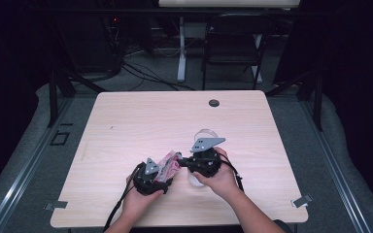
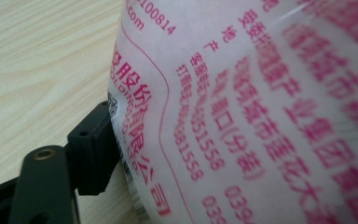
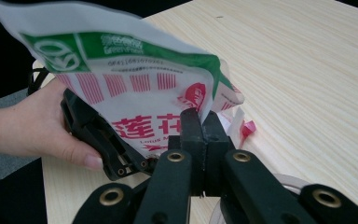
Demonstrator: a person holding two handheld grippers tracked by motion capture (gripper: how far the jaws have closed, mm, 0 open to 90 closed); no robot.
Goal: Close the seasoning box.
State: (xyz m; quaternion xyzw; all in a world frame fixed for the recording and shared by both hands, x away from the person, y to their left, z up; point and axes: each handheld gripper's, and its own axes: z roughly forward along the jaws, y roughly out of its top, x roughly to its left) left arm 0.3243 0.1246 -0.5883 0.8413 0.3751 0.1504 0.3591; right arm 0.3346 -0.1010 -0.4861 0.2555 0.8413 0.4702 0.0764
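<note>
Packet (image 3: 135, 93) – white, red print, green band along the top – standing upright just to the left of the clear cup (image 1: 205, 133), off the table (image 1: 141, 116), caught from two sides. Most likely to go wrong: a tear running crooked or stalling, given how small a bite the right gripper (image 3: 200, 135) has on the near edge; jaws squeezed fully together there, film thin and slick, so easy to slip free under a sharp pull. Equally risky: a rip opening too far and contents spilling on the wood beside the cup rather than into it, since the mouth of the packet sits left of the cup and not above it. Also worth watching: the left gripper (image 3: 98, 135), jaws set wide around the body of the packet, one black jaw pressed against the printed film, the other hidden behind it – too hard a squeeze and the contents burst upward at the moment of opening; too slack and the whole packet swings toward the cup and knocks it. Cup itself light-looking, partly under the right hand, so liable to tip from a careless wrist. Safest guess: a short, steady pull away from the cup.
</note>
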